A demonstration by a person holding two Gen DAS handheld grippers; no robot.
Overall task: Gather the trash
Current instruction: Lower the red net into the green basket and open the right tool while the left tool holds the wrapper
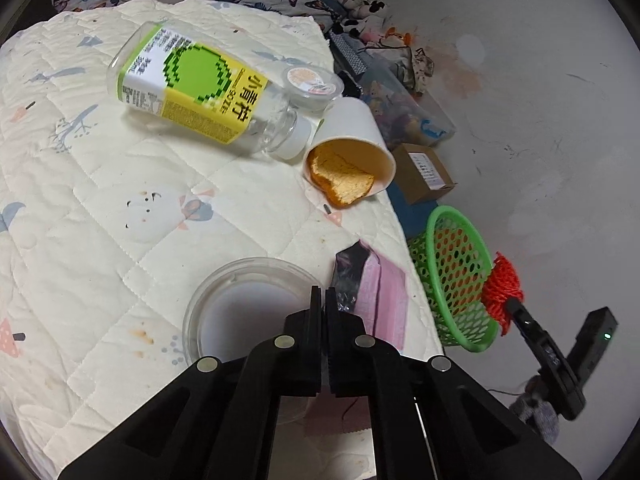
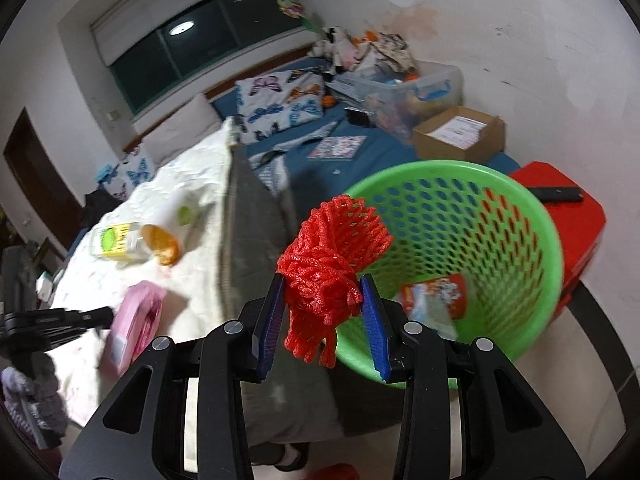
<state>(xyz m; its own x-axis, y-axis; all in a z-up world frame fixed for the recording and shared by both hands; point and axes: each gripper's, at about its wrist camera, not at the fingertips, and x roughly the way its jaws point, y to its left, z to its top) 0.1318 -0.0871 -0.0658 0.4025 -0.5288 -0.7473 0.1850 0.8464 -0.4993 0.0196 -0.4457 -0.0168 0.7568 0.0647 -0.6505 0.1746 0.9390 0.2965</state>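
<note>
My left gripper (image 1: pixel 324 294) is shut over the quilted bed cover (image 1: pixel 100 220), with its pads pressed on the right wall of a clear plastic container (image 1: pixel 224 312). Beside it lie a black wrapper (image 1: pixel 348 268) and a pink packet (image 1: pixel 384 296). Farther off are a tipped bottle (image 1: pixel 188 80) with a yellow-green label, a small lidded cup (image 1: pixel 312 80), and a fallen paper cup (image 1: pixel 352 128) with an orange scrap (image 1: pixel 340 184) at its mouth. My right gripper (image 2: pixel 322 280) is shut on a red foam net (image 2: pixel 324 264), held at the near rim of the green mesh basket (image 2: pixel 440 176).
The basket (image 1: pixel 436 256) stands on the floor off the bed's corner, with a colourful wrapper (image 2: pixel 436 296) inside. A red stool (image 2: pixel 560 216) sits behind it, against the wall. A cardboard box (image 1: pixel 424 172), a clear storage bin (image 2: pixel 424 88) and pillows lie farther back.
</note>
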